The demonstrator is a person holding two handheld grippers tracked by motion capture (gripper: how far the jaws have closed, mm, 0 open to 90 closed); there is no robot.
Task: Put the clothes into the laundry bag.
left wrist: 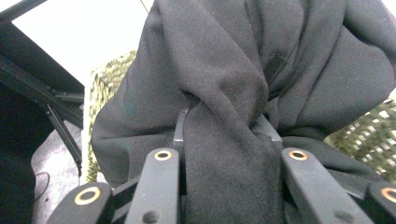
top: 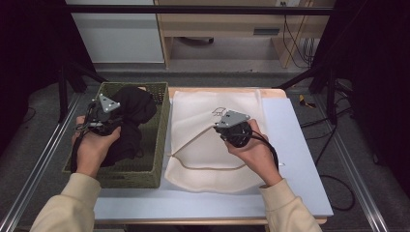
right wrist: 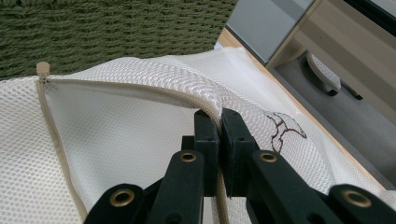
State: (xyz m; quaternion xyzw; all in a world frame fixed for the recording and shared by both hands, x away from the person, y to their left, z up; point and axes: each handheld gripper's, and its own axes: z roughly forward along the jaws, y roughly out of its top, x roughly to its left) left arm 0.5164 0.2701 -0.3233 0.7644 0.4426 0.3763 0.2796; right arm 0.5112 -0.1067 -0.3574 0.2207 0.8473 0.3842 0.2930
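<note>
My left gripper (left wrist: 224, 154) pinches the black garment (left wrist: 243, 84) above the woven basket (top: 159, 145) (its rim close below). My right gripper (right wrist: 219, 135) clamps the mesh laundry bag (right wrist: 116, 140) at its zipper edge (right wrist: 51, 135), beside the basket wall.

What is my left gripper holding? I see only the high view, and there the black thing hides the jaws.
Observer: In the left gripper view the left gripper is shut on a fold of the black garment, bunched between its jaws.
Operator: And the right one?
Observer: The right gripper pinches the zipper edge of the white mesh bag, jaws fully together.
Operator: Is the bag open?
Observer: Yes, the zipper edge is lifted, and its beige pull sits at the far end near the green woven basket.
</note>
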